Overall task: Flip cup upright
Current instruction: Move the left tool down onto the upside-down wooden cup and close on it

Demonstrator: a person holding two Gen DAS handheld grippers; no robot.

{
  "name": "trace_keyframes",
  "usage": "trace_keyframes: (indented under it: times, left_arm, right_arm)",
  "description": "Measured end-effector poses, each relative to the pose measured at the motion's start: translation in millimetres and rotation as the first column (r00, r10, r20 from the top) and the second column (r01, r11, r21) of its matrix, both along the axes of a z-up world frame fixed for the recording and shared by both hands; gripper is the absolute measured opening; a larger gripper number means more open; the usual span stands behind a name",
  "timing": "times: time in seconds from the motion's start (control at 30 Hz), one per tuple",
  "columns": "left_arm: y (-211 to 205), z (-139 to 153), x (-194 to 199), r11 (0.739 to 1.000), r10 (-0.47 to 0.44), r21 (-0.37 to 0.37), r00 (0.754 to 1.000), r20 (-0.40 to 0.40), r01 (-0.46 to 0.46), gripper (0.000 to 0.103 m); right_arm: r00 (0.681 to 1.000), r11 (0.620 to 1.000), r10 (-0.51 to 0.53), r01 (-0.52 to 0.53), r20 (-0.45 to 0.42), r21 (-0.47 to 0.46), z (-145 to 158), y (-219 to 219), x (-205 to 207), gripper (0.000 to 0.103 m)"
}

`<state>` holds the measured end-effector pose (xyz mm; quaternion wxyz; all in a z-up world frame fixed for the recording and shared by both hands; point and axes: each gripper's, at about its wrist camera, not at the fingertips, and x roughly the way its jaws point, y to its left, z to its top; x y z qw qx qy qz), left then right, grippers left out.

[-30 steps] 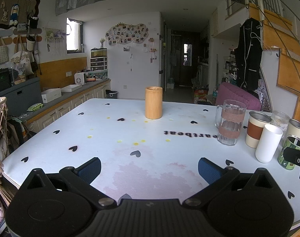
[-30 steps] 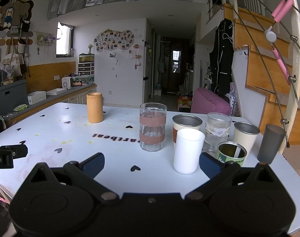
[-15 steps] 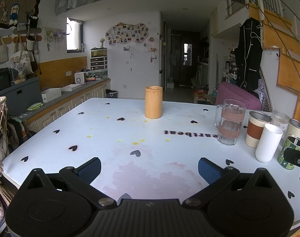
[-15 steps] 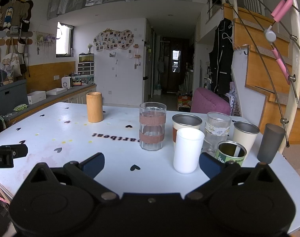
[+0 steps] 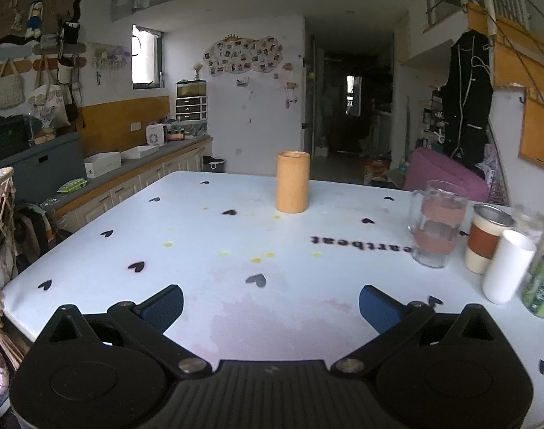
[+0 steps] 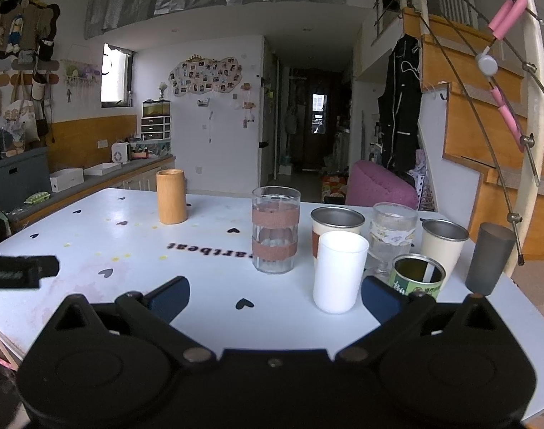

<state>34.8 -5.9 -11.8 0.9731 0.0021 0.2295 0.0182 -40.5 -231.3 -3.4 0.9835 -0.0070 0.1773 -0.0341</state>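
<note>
A dark grey cup [image 6: 489, 258] stands upside down at the table's right edge, wider end up. A wooden cup [image 5: 292, 181] stands alone far across the table; it also shows in the right wrist view [image 6: 171, 196]. My left gripper [image 5: 271, 307] is open and empty over the near table edge. My right gripper [image 6: 274, 296] is open and empty, low in front of the cup cluster, with the grey cup to its right. The left gripper's fingertip [image 6: 21, 271] shows at the left of the right wrist view.
A cluster of upright cups stands on the white table [image 6: 207, 279]: glass with brown bands [image 6: 275, 228], white cup [image 6: 338, 271], steel cup with brown band [image 6: 336, 221], clear glass [image 6: 391, 236], cream steel cup [image 6: 443, 246], green can [image 6: 416, 275]. A stair rail stands right.
The left wrist view has shifted slightly to the left and blurred at its right side. The right gripper and all cups stay put.
</note>
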Motion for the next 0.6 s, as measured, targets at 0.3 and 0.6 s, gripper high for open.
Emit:
trace_keyframes:
  times: [0.3, 0.6]
  left_arm:
    - [1.0, 9.1, 83.1, 0.996, 0.029, 0.085, 0.998, 0.054, -0.033, 0.103]
    - [-11.2, 23.0, 176.8, 0.998, -0.029, 0.061, 0.995, 0.092, 0.023, 0.103]
  right_arm:
    - [0.999, 0.999, 0.031, -0.031, 0.008, 0.018, -13.1, -2.8, 0.2, 0.103]
    - [0.998, 0.997, 0.061, -0.061, 0.007, 0.042, -29.7, -10.9, 2.6, 0.103]
